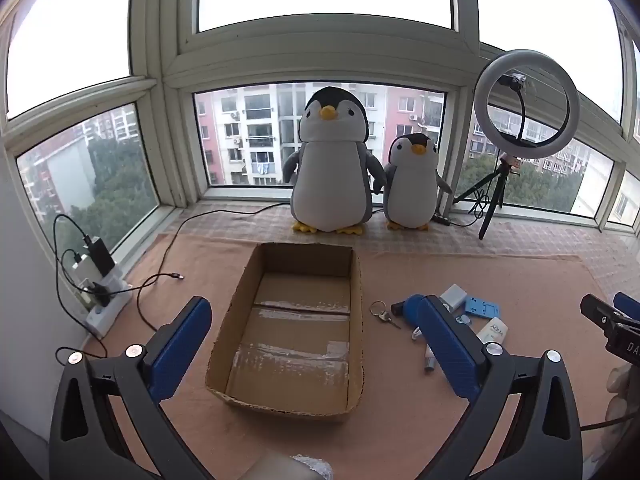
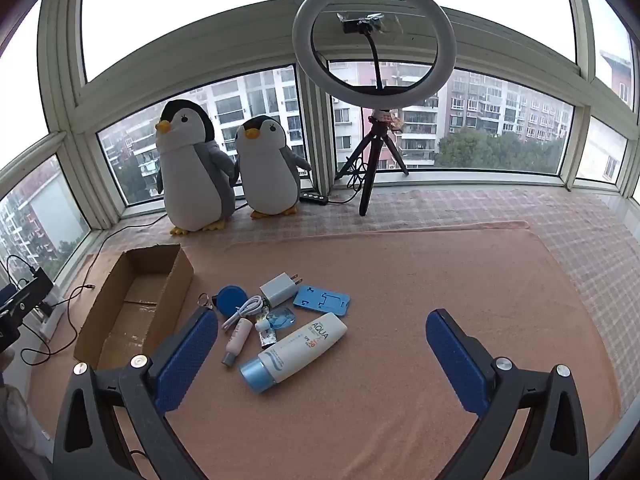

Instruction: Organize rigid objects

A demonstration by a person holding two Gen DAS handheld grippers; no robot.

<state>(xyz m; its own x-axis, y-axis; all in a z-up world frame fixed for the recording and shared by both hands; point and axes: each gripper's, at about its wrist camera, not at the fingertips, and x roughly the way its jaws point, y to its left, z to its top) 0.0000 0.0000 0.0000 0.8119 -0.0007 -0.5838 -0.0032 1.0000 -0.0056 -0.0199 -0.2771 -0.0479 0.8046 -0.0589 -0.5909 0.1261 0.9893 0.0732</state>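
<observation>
Bay windows fill the upper half of both views, with apartment blocks and trees outside. Below them a pink towel (image 2: 400, 280) covers the sill platform across the lower half of each frame. At the centre of the left wrist view a cardboard box (image 1: 358, 280) lies open and empty on the towel; in the right wrist view it sits at left of centre. Two plush penguins (image 1: 330, 160) stand against the glass behind the box, and a ring light (image 2: 374, 42) on a tripod stands to their right.

Framing the bottom of the left wrist view, the left gripper (image 1: 316, 356) has its blue pads spread as wide as they go, the box between them in the picture, nothing held. The right gripper (image 2: 322, 356) is likewise fully spread and empty, hovering above the towel.

A cluster of small items lies right of the box, at centre in the right wrist view: a sunscreen tube (image 2: 296, 352) lowest, a blue phone stand (image 2: 322, 300), a white charger plug (image 2: 278, 290), a round blue case (image 2: 232, 300), a white cable (image 2: 244, 310), a small white bottle (image 2: 238, 340) and a key ring (image 1: 382, 314) nearest the box.
</observation>
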